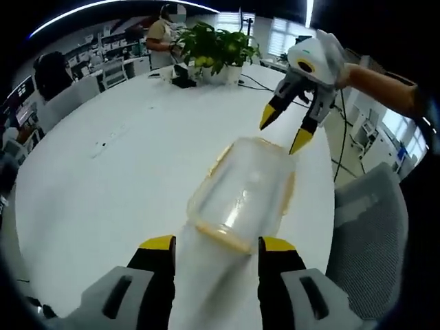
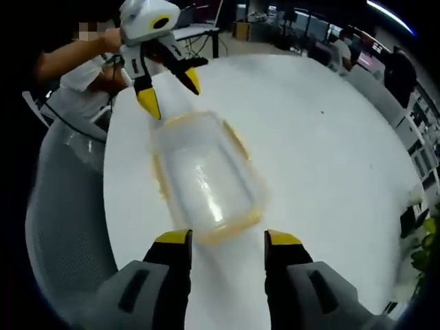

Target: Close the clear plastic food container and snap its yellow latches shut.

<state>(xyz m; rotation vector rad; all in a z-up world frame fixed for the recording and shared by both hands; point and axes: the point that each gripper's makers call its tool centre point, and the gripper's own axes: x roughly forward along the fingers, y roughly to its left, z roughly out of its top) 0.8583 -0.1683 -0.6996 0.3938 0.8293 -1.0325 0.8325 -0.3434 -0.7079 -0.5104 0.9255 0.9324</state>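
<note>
You hold both the left gripper (image 1: pixel 216 242) and the right gripper (image 2: pixel 227 237) released, one at each end of the clear container (image 1: pixel 242 194) on the white table (image 1: pixel 103 172)

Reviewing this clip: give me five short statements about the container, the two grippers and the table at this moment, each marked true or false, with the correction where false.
1. The clear plastic container sits on a white table. True.
2. The left gripper is clamped on the container. False: its jaws stand open, one to each side of the container's near end.
3. The right gripper shows at the container's far end in the left gripper view, jaws apart. True.
4. The container's trim is red. False: the rim and latches are yellow.
5. A potted green plant stands on the far part of the table. True.
</note>
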